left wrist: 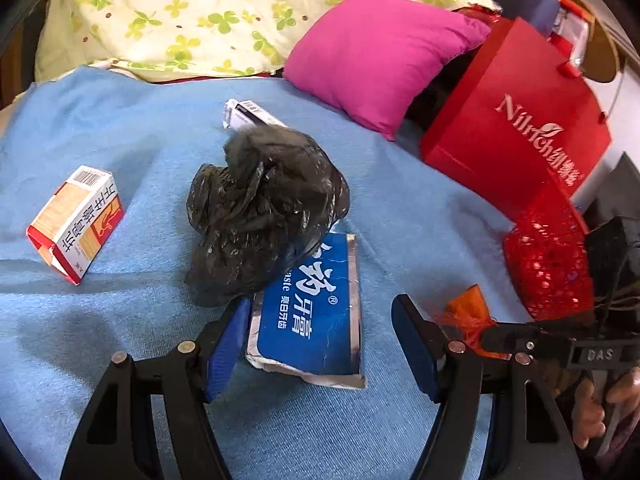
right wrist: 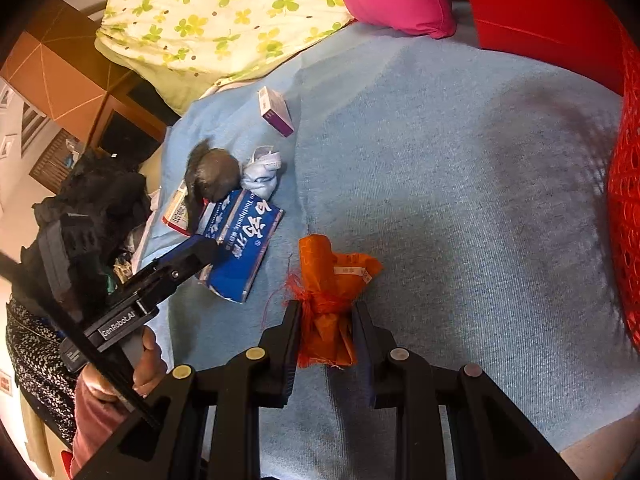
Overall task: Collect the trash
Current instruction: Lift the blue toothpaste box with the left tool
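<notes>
Claws first. Right claw (right wrist: 326,320) has its jaws closed in on an orange wrapper (right wrist: 332,300), pads against both sides at the tied waist; the wrapper rests on the blue blanket (right wrist: 460,200), so the grasp looks made but the lift not yet done. Left claw (left wrist: 316,340) stands wide open, holding nothing, its jaws either side of the near end of a blue toothpaste box (left wrist: 312,316) without touching it.

Outward from there: a crumpled black bag (left wrist: 264,208) lies on the far end of that box. A white box (left wrist: 248,114) pokes out behind the bag. A red-and-white carton (left wrist: 76,222) sits well apart to the left. The right view also shows a crumpled white scrap (right wrist: 262,172) beside the bag and a purple-edged box (right wrist: 276,111) farther off.

A red mesh basket (left wrist: 548,256) stands at the blanket's right edge, below a red gift bag (left wrist: 516,120); its contents are hidden.

Judgement: early stage. Most litter lies uncollected on the bed.
</notes>
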`<action>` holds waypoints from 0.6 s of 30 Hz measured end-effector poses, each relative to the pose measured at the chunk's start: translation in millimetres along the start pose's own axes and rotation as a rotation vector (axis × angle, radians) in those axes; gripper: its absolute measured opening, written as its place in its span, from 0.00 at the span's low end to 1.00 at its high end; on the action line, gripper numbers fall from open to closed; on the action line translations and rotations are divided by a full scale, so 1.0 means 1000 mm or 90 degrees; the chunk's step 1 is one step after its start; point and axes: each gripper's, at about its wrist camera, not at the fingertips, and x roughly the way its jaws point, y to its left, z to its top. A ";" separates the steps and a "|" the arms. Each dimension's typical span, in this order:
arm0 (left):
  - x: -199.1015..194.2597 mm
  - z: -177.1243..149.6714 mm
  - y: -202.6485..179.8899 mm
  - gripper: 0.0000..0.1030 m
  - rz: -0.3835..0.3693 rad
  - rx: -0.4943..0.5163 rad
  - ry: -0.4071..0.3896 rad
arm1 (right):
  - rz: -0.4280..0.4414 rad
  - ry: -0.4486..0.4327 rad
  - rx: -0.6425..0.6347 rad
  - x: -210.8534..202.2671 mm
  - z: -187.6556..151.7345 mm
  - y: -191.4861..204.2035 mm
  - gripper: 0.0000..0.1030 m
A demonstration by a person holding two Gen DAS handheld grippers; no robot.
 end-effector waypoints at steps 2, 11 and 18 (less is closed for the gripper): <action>0.004 -0.001 -0.003 0.71 0.016 -0.005 0.004 | -0.001 0.008 0.004 0.003 0.000 -0.001 0.27; 0.002 -0.010 -0.015 0.60 0.073 -0.006 0.005 | -0.002 -0.021 -0.039 -0.004 0.000 0.011 0.26; -0.010 -0.018 -0.030 0.58 0.075 -0.013 0.008 | 0.002 -0.058 -0.051 -0.019 0.002 0.013 0.26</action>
